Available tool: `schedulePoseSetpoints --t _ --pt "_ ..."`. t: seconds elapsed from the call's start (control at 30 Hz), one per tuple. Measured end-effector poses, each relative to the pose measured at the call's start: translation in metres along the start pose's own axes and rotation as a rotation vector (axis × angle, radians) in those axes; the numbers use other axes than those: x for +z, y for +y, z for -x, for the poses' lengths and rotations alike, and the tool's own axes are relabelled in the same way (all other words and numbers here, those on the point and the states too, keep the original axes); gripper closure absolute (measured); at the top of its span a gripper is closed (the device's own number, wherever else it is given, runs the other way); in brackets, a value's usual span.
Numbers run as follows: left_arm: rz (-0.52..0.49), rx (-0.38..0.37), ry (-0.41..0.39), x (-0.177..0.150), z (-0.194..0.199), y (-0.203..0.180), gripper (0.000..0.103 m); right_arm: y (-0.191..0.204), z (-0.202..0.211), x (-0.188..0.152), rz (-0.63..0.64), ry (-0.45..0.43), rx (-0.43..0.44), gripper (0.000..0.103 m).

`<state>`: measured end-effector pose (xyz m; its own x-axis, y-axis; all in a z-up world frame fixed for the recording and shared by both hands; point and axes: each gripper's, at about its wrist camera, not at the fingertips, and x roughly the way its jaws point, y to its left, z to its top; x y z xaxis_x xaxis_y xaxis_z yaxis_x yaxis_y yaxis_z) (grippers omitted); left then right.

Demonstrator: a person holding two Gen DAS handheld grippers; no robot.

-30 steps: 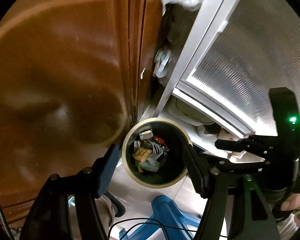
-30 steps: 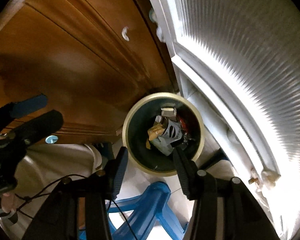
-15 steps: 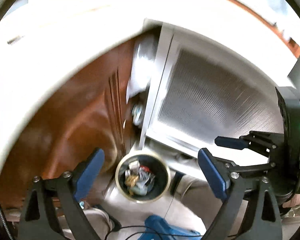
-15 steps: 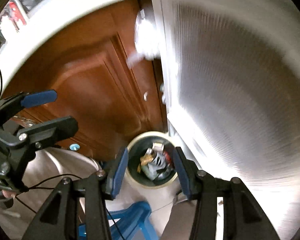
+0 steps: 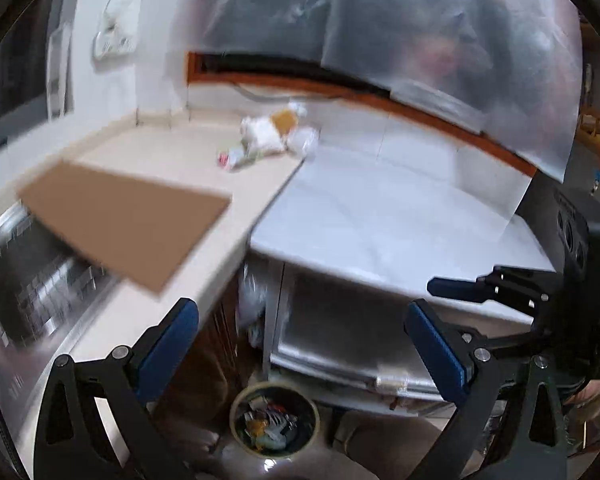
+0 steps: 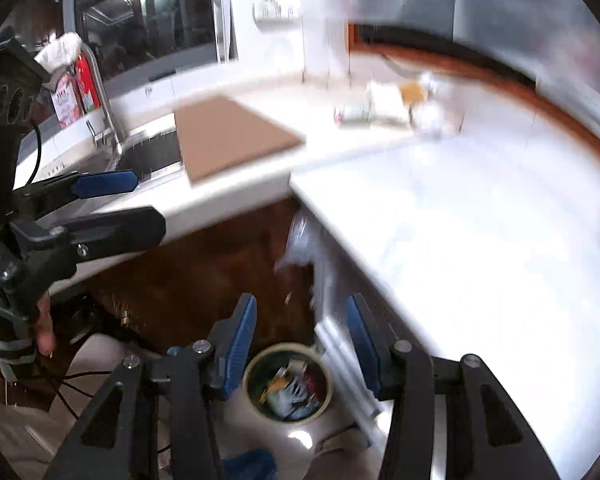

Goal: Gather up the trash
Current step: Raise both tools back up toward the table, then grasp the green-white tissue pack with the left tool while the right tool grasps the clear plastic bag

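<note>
Counter (image 5: 148, 148) at upper centre holds trash (image 5: 272, 136); bin (image 5: 275, 424) sits below. Left gripper (image 5: 300, 344) opening empty, right gripper (image 6: 300, 344) half-open, empty. Next: reach trash.

Both wrist cameras sit above tabletop (image 5: 188, 140) height, tilted down and forward along their own fingers. The left view looks across the cardboard sheet (image 5: 128, 220) to the litter pile (image 5: 268, 136) by the wall, with the right tool (image 5: 432, 300) at its right edge; the right view faces likewise, the left tool (image 6: 136, 204) at its left edge. Both share the tabletop, the sheet, the litter and the trash bin (image 6: 288, 384) far below on the floor.
</note>
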<state>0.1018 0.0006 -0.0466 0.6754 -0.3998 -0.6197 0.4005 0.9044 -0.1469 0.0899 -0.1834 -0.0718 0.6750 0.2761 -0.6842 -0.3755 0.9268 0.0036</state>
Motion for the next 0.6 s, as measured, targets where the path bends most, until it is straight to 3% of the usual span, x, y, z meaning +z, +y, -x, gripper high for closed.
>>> schedulePoseSetpoints --t 0.13,0.23,0.37,0.6 --pt "-0.036 0.002 -0.049 0.048 0.004 -0.001 0.001 -0.02 0.012 0.048 0.005 -0.059 -0.036 0.055" --pt "-0.047 0.013 -0.019 0.087 -0.007 0.003 0.001 -0.046 0.008 0.084 -0.016 -0.084 -0.057 0.049" --pt "-0.057 0.021 0.059 0.135 -0.049 0.014 0.001 -0.079 -0.02 0.129 -0.07 -0.092 -0.089 0.048" --pt "-0.018 0.072 0.18 0.176 -0.156 0.054 0.001 -0.15 -0.088 0.178 -0.198 -0.08 -0.089 0.048"
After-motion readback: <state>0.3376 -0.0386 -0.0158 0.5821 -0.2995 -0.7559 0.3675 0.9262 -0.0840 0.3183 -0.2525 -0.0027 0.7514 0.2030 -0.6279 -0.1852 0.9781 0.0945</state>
